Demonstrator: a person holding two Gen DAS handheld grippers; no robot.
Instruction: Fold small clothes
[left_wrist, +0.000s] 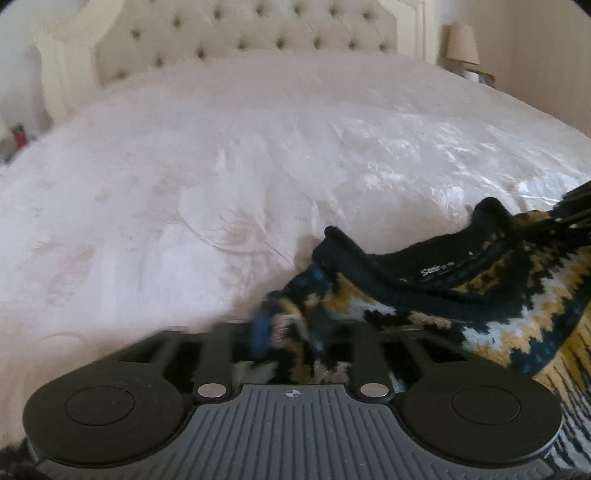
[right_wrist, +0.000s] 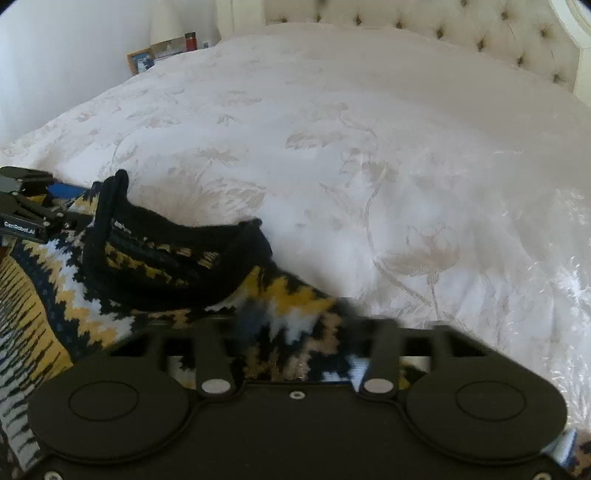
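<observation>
A small knitted sweater (left_wrist: 491, 295) in black, yellow, white and blue, with a black ribbed collar, hangs stretched between my two grippers over the near edge of the bed. My left gripper (left_wrist: 288, 328) is shut on its left shoulder. My right gripper (right_wrist: 291, 325) is shut on the other shoulder of the sweater (right_wrist: 155, 273). The right gripper also shows at the right edge of the left wrist view (left_wrist: 576, 206), and the left gripper at the left edge of the right wrist view (right_wrist: 33, 214). The fingertips are buried in the knit.
The bed (left_wrist: 258, 155) has a white floral cover and a tufted cream headboard (left_wrist: 240, 33). A lamp (left_wrist: 461, 44) stands on a nightstand at one side. A red bottle (right_wrist: 190, 40) and framed pictures (right_wrist: 142, 61) stand at the other side.
</observation>
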